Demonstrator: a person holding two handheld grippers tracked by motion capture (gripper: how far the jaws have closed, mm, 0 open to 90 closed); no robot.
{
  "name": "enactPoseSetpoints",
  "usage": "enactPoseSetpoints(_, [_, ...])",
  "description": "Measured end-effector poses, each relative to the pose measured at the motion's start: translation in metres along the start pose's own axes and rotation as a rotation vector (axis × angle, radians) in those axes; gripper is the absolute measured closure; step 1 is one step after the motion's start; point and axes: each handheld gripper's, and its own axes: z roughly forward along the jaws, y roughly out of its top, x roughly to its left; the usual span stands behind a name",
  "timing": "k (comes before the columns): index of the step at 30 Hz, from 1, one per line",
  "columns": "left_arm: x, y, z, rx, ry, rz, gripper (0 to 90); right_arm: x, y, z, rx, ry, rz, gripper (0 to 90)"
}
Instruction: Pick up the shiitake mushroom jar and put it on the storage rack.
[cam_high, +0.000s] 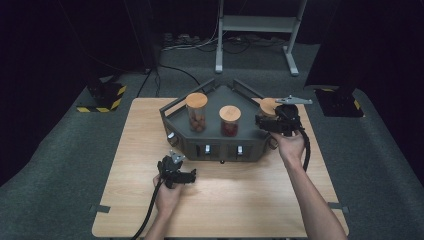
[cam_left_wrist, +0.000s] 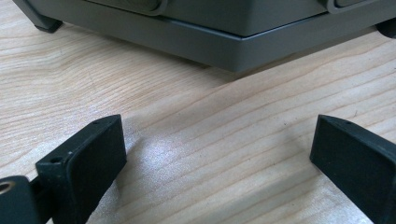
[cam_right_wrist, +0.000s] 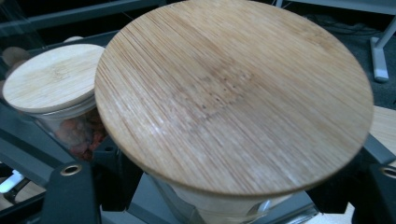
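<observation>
A dark grey tray (cam_high: 220, 148) stands at the far middle of the wooden table (cam_high: 125, 165). In it are two glass jars with bamboo lids: a taller one (cam_high: 196, 112) with brown balls and a shorter one (cam_high: 230, 121) with red bits. My right gripper (cam_high: 264, 120) is shut on a third jar (cam_high: 268, 106) at the tray's right corner. That jar's lid (cam_right_wrist: 233, 93) looms close and tilted, with black fingers (cam_right_wrist: 70, 196) on both sides of the glass under it. The red-filled jar (cam_right_wrist: 53, 77) stands behind. My left gripper (cam_left_wrist: 217, 154) is open and empty, low over the table in front of the tray (cam_left_wrist: 233, 44).
Behind the table, a white desk frame (cam_high: 260, 30) and cables lie on the grey carpet. Yellow-and-black striped blocks (cam_high: 102, 97) sit on the floor at the left, and a dark base (cam_high: 340, 102) at the right. Bare wood spreads left and front of the tray.
</observation>
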Motion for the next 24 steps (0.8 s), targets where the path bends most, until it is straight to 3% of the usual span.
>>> enactPoseSetpoints(10, [0.0, 0.0, 0.0, -0.001, 0.0, -0.001, 3.4, 0.008, -0.001, 0.017, 0.022, -0.007, -0.022, 25.2])
enactPoseSetpoints(24, [0.0, 0.0, 0.0, 0.0, 0.0, 0.001, 3.5, 0.005, -0.003, 0.031, 0.044, -0.031, -0.014, 25.2])
